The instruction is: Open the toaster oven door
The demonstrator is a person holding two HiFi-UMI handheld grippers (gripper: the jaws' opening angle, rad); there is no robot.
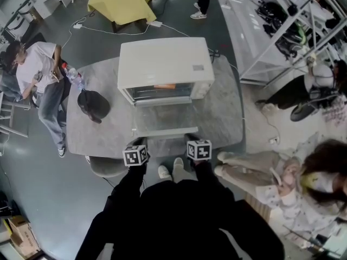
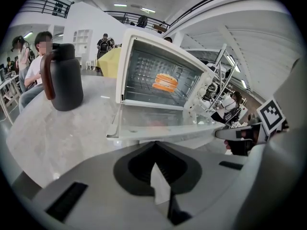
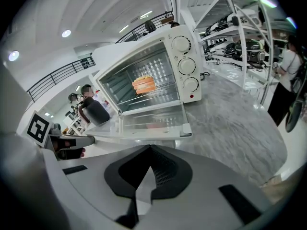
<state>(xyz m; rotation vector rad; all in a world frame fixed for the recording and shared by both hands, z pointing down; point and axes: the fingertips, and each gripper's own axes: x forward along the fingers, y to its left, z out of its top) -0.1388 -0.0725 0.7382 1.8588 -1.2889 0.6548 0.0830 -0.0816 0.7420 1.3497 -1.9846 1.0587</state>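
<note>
A white toaster oven [image 1: 165,64] stands in the middle of the grey marble table [image 1: 222,118]. Its glass door [image 1: 165,119] lies folded down flat towards me, so the inside shows. An orange piece of food [image 1: 164,86] rests on the rack. My left gripper [image 1: 139,143] and right gripper [image 1: 191,140] hover at the table's near edge, just short of the door's front rim and apart from it. In the left gripper view the gripper [image 2: 154,143] is shut on nothing, facing the door [image 2: 158,123]. The right gripper [image 3: 150,146] is likewise shut and empty before the door [image 3: 151,121].
A black jug [image 1: 93,104] stands on the table left of the oven, with a water bottle [image 1: 75,79] behind it. One person [image 1: 38,69] sits at the left and another [image 1: 303,177] at the right. A metal shelf rack [image 1: 282,26] stands far right. A stool [image 1: 105,167] sits under the near left edge.
</note>
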